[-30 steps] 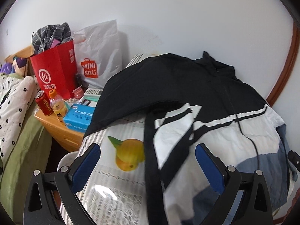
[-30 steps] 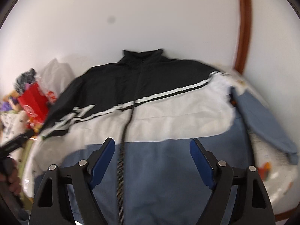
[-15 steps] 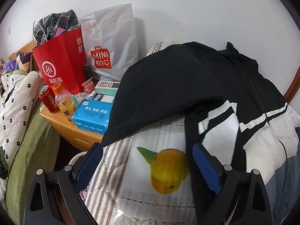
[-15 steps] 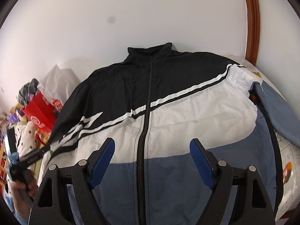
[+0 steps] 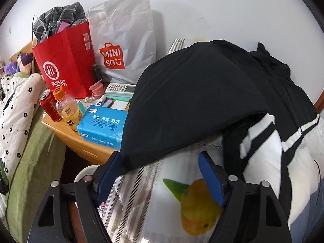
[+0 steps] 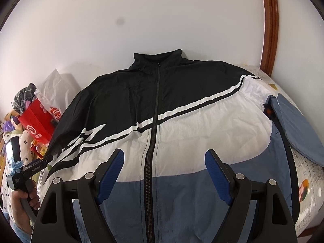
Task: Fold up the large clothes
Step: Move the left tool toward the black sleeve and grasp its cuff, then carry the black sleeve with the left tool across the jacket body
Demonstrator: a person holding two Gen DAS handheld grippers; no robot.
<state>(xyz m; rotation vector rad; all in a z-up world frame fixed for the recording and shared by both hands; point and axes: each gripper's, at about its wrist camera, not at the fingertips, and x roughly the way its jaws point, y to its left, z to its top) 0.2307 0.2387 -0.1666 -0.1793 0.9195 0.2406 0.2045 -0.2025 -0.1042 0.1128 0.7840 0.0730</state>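
Jacket (image 6: 162, 121) lies zipped and flat on the bed (image 5: 141, 192) ahead of my idle, wide-open right tongs (image 6: 164, 168); my left tongs (image 5: 160, 174), just closing, straddle its black sleeve (image 5: 182, 111) edge, not yet pinching, to fold it inward.

Light: even, soft and bright in both views; source not visible.
Wall (image 6: 182, 20): evenly lit, faint lilac tint toward the rim in the right view.
Shadows: soft one behind the white bag (image 5: 125, 36); dark gap under the black sleeve (image 5: 192, 101).
Glare: none strong; slight sheen on the bottle (image 5: 67, 109).
Sharpness: both crisp; print on the blue box (image 5: 101, 124) readable.
Distortion: strong fisheye, black corners, door frame (image 6: 270, 24) bowed.
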